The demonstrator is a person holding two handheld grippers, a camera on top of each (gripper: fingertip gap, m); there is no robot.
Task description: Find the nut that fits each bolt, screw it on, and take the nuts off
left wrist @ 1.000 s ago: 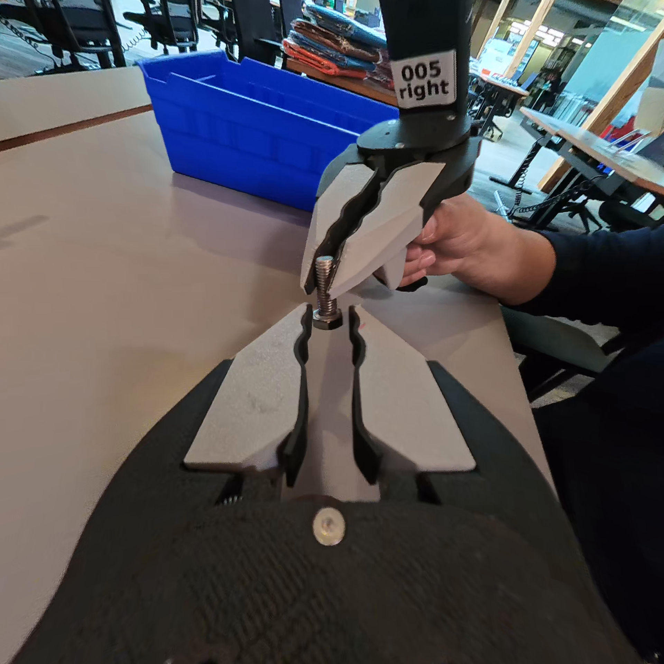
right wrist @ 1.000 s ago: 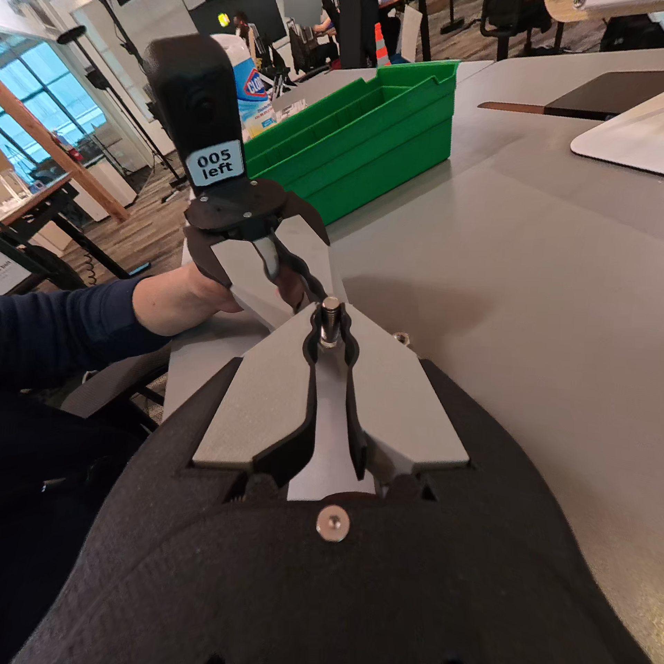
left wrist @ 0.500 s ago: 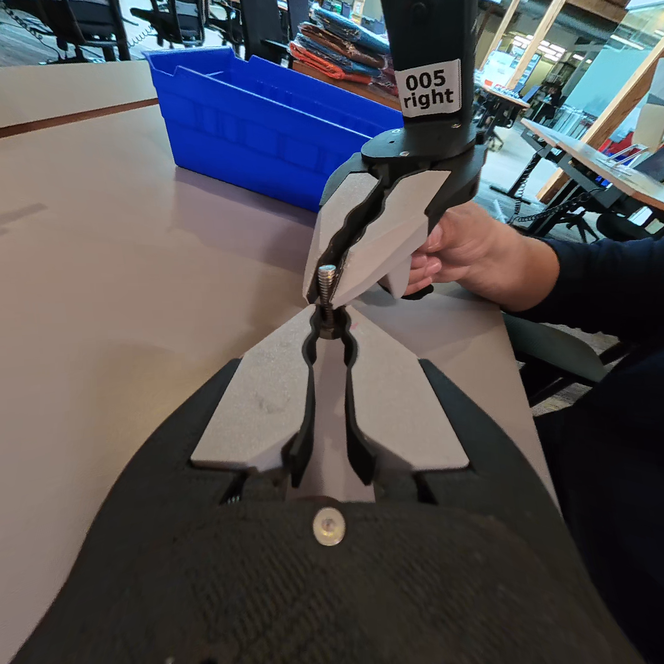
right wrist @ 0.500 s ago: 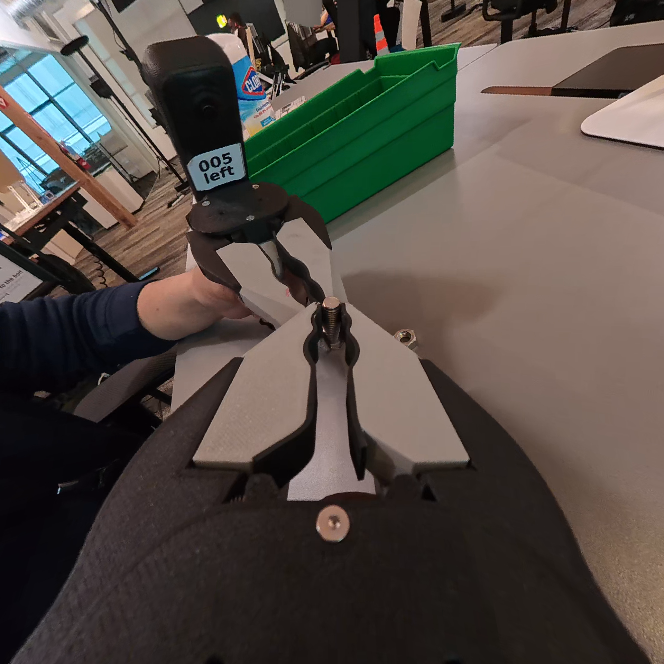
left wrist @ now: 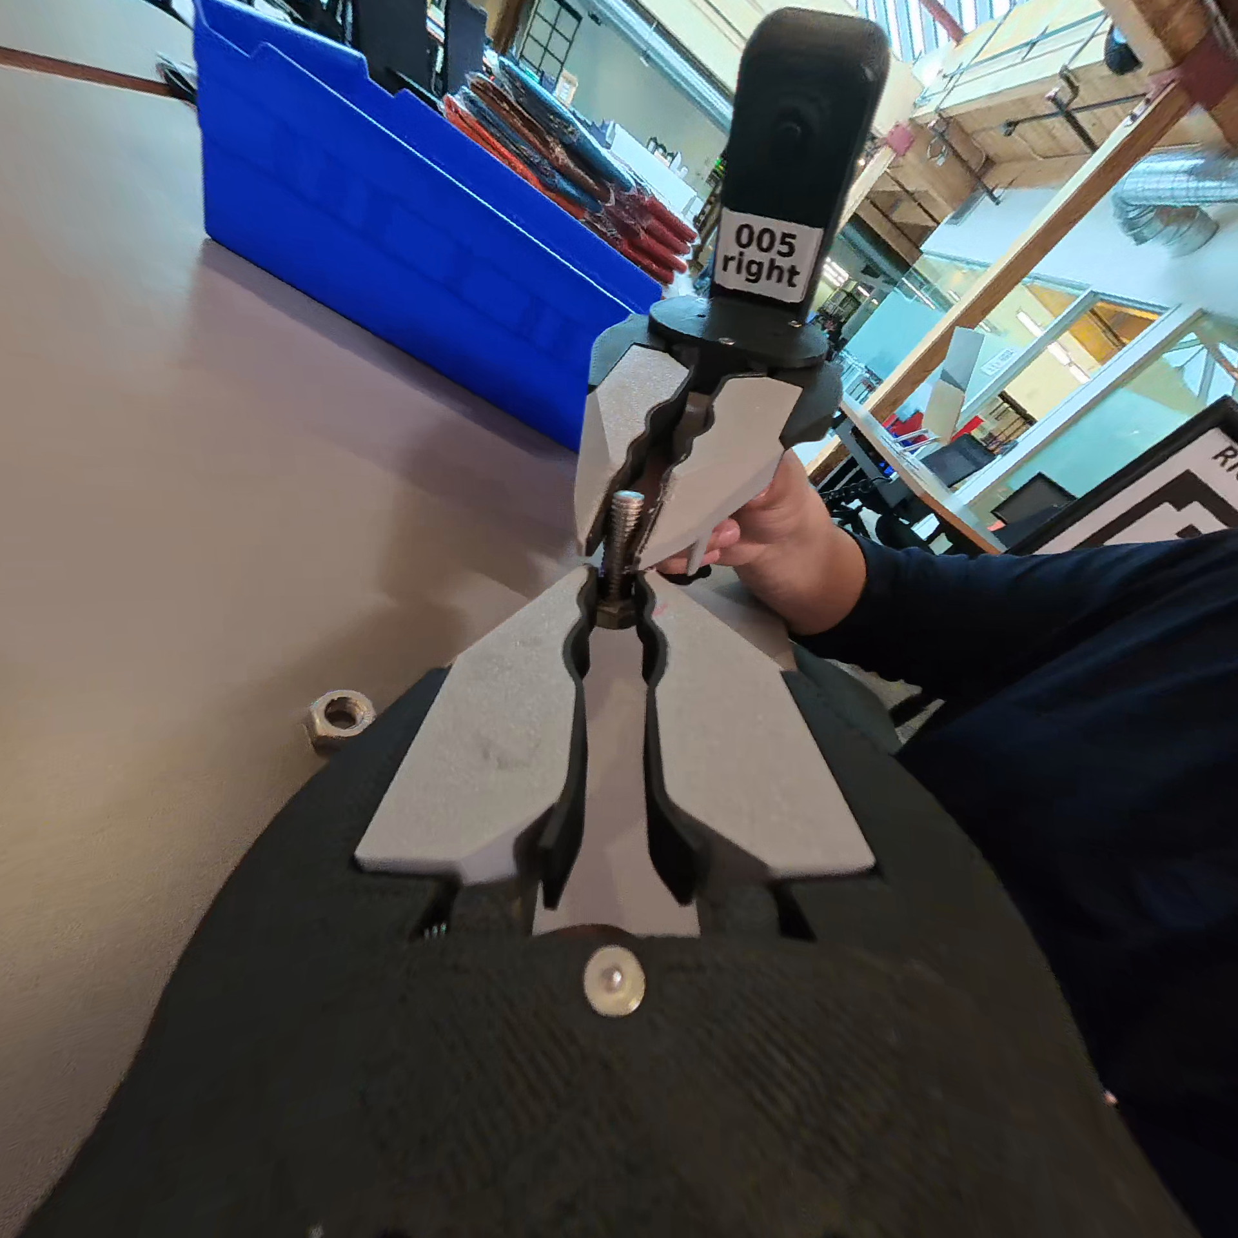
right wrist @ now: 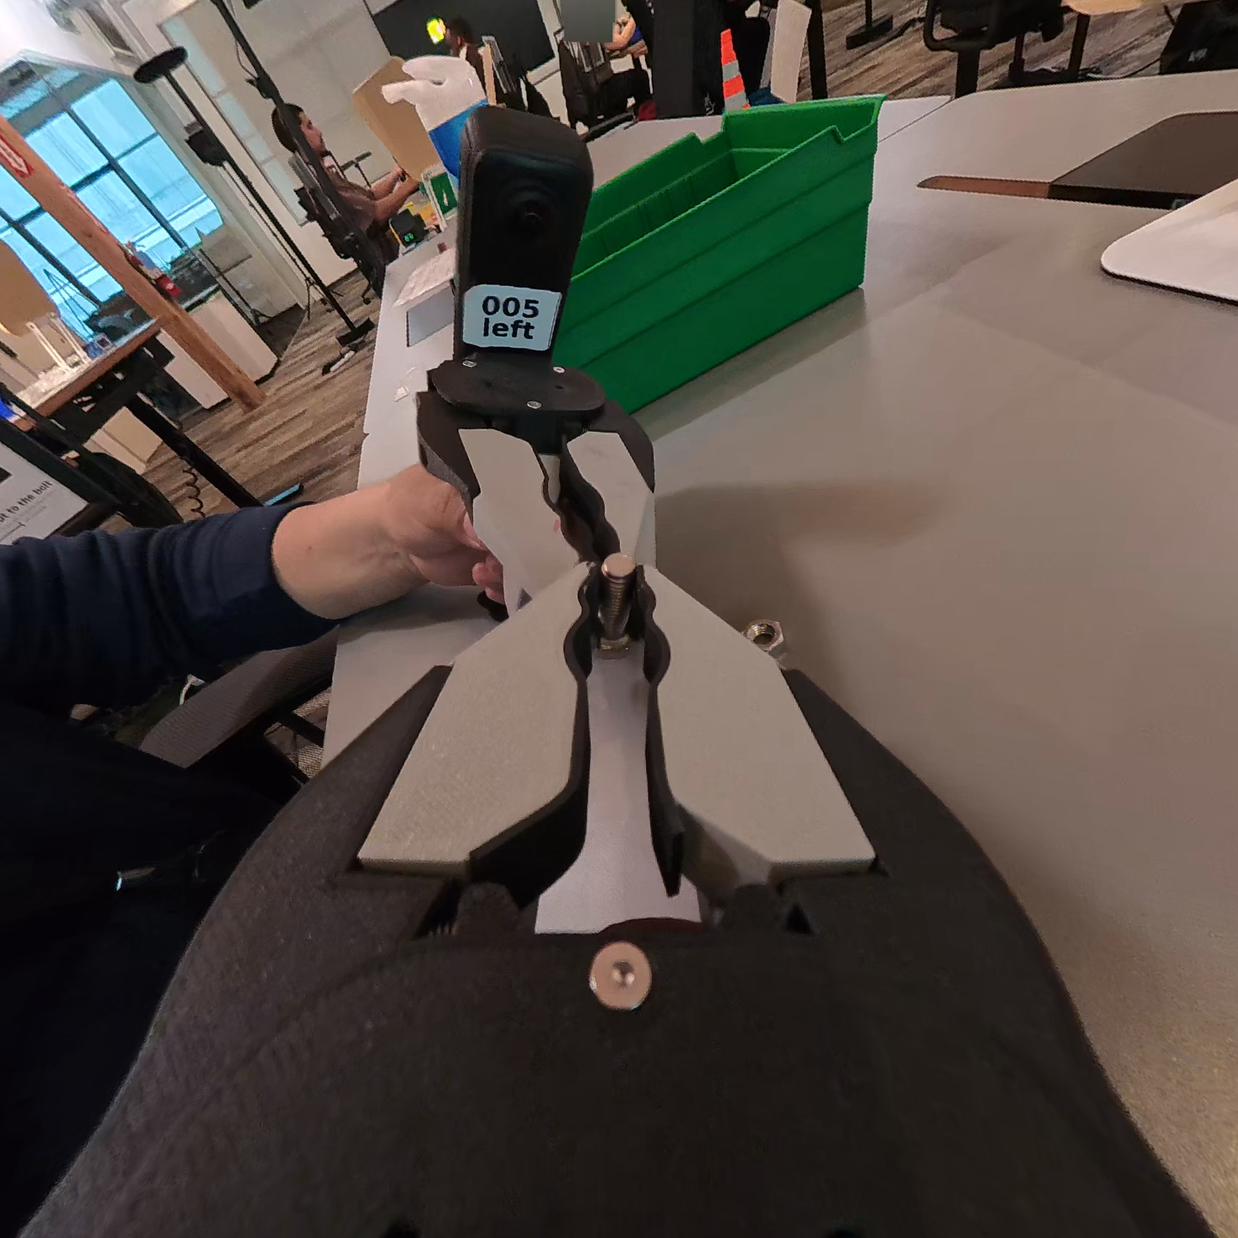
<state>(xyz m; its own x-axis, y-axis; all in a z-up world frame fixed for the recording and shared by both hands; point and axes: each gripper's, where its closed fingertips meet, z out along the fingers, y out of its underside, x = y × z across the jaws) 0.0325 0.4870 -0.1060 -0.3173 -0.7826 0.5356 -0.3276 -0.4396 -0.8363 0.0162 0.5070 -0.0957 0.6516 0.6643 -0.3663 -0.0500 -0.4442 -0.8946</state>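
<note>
My left gripper [left wrist: 615, 603] pinches the nut [left wrist: 613, 613] at its fingertips; my right gripper [right wrist: 615, 606] clamps the bolt [right wrist: 615, 603], which stands upright between both. A spare nut [left wrist: 340, 718] lies on the table [left wrist: 201, 536] just left of my left fingers, newly in view. The blue bin [left wrist: 402, 228] sits well ahead, and the green bin [right wrist: 723, 268] beyond my right fingers, open tabletop around. Both views have tilted since half a second ago.

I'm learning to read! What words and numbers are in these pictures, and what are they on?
I don't copy writing out, but here is what carries it:
White label: on the right gripper's black stalk, clear print.
Pale blue label: on the left gripper's stalk, clear print.
Black-and-white sign: right edge, cut off.
Paper sign: far left, small and cut off.
</note>
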